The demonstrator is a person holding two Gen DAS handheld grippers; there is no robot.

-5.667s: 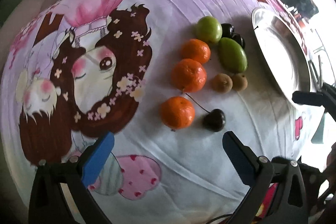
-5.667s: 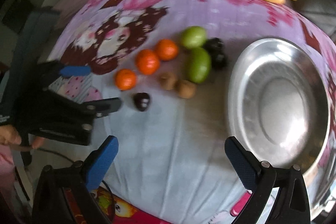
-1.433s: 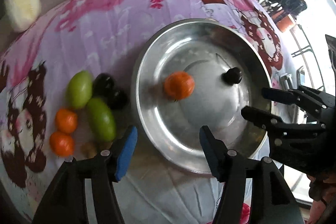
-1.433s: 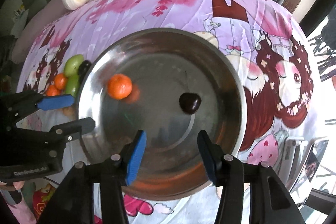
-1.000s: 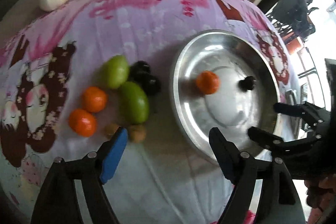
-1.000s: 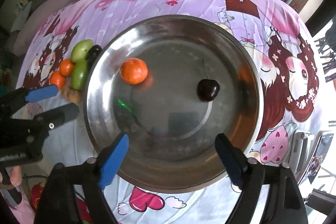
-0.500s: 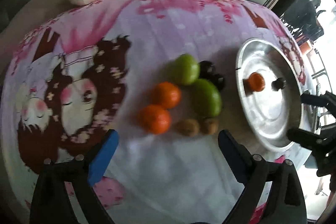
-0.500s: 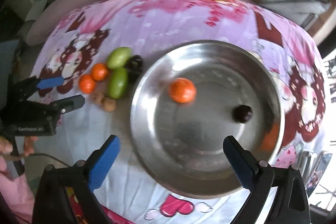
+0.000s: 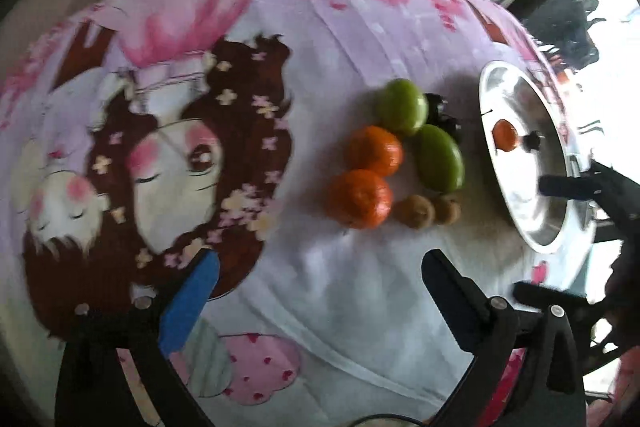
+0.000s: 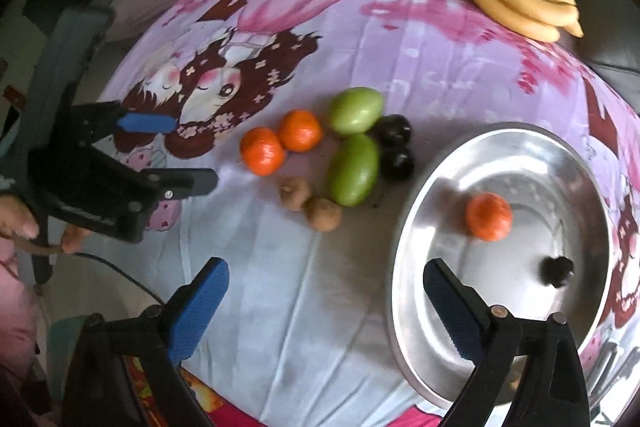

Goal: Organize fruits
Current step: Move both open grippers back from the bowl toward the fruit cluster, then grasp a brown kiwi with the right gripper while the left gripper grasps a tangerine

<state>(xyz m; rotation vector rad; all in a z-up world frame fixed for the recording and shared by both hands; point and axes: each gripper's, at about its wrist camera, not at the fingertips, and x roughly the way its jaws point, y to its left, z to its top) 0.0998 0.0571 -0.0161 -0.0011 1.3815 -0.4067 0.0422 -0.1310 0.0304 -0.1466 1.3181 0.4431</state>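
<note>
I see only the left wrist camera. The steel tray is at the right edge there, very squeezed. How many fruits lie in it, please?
Observer: Two. One orange and one small dark cherry lie apart from each other in the steel tray.
Operator: Behind the green fruits I see something black. What is it?
Observer: Two dark round fruits, one nearer than the other. They sit between the green fruits and the tray's rim.
Operator: Does the right gripper hold anything?
Observer: No. The right gripper is open. Its jaws have just been opening, and only the cloth and the tray's near rim show between them.
</note>
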